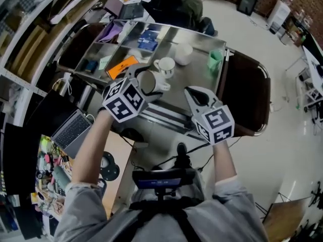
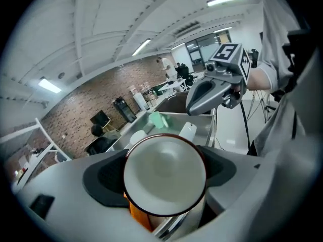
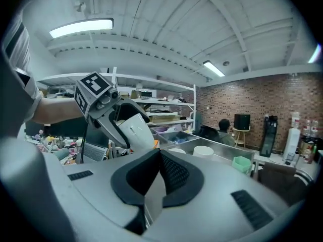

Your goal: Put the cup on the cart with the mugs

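The left gripper [image 1: 143,83] squeezes the cup [image 2: 165,171], up in the air by the near side of the cart [image 1: 198,75]. The right gripper [image 3: 157,175] is pinched tight on nothing. The cup could bump the mugs [image 1: 165,65], or slip out and fall.

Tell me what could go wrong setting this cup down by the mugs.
The white cup with a dark rim is held tipped over in the left gripper's wide jaws; it could slip or land tilted. The white handled mug stands close ahead on the steel cart top and might get knocked. The right gripper, shut and empty, hangs near enough to clash.
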`<action>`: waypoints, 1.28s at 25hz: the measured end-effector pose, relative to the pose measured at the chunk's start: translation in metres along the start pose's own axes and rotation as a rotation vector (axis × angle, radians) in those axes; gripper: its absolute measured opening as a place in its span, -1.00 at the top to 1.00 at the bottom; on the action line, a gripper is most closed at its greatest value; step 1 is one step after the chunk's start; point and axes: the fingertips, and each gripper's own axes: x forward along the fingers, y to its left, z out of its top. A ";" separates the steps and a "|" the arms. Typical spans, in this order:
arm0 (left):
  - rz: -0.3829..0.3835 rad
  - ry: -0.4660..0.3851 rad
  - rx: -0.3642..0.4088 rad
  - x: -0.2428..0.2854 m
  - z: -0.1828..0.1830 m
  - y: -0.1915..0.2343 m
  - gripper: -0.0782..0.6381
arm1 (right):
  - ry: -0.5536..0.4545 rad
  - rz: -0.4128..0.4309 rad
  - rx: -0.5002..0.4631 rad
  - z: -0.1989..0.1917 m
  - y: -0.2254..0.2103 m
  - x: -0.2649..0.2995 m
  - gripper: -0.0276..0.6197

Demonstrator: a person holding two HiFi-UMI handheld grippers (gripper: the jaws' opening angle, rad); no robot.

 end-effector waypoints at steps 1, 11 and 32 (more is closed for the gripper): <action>-0.030 0.006 0.031 0.010 0.008 -0.003 -0.38 | 0.003 -0.021 0.003 -0.002 -0.010 -0.005 0.95; -0.321 0.117 0.251 0.095 0.049 -0.048 -0.38 | 0.024 -0.198 0.077 -0.032 -0.081 -0.054 0.95; -0.640 0.215 0.375 0.179 0.051 -0.119 -0.39 | 0.036 -0.299 0.186 -0.069 -0.116 -0.087 0.95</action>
